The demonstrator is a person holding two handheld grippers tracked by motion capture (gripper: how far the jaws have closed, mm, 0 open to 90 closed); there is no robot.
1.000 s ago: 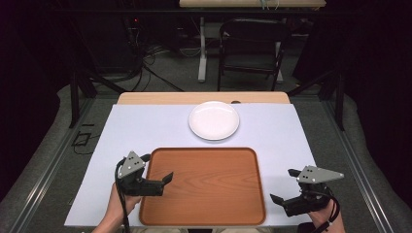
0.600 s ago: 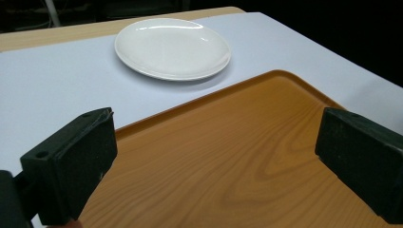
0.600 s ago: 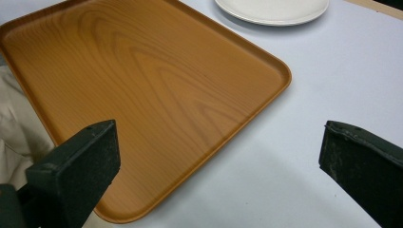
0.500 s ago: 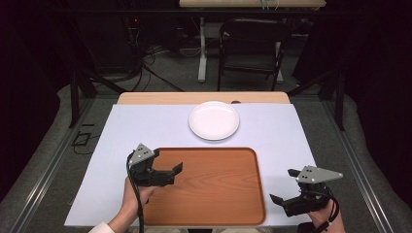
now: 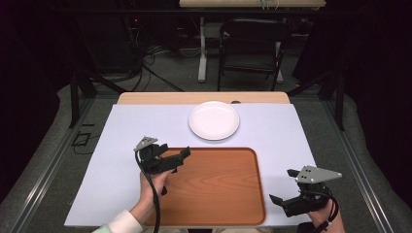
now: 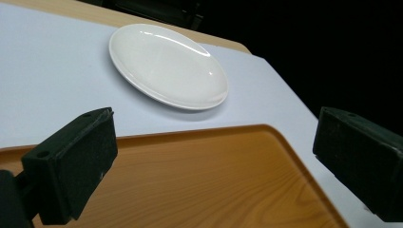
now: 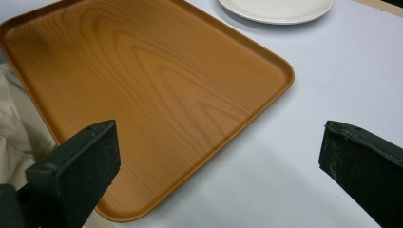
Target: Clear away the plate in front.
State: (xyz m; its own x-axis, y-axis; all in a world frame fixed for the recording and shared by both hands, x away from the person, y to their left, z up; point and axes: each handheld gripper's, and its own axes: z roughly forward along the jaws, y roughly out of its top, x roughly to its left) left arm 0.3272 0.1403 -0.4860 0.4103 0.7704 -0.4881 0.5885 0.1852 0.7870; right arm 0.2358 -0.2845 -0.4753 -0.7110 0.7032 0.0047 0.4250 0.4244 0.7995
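The left gripper hung over the left part of the rectangular orange-brown wood-grain tray, its jaws spread wide with nothing between them, aimed toward one o'clock at the round white glazed plate. In the left gripper view that plate lay flat on the pale lavender table cover, just beyond the tray's far rim and apart from it. It looked stiff, fairly light, slick and breakable, so the sound hold would probably be a firm pinch across the near rim at about six o'clock, one jaw sliding under the lip; how much gap the lip left above the cover was hard to judge. At the right, the right gripper rested off the tray's lower right corner, jaws likewise released and empty, pointing toward ten o'clock across the tray.
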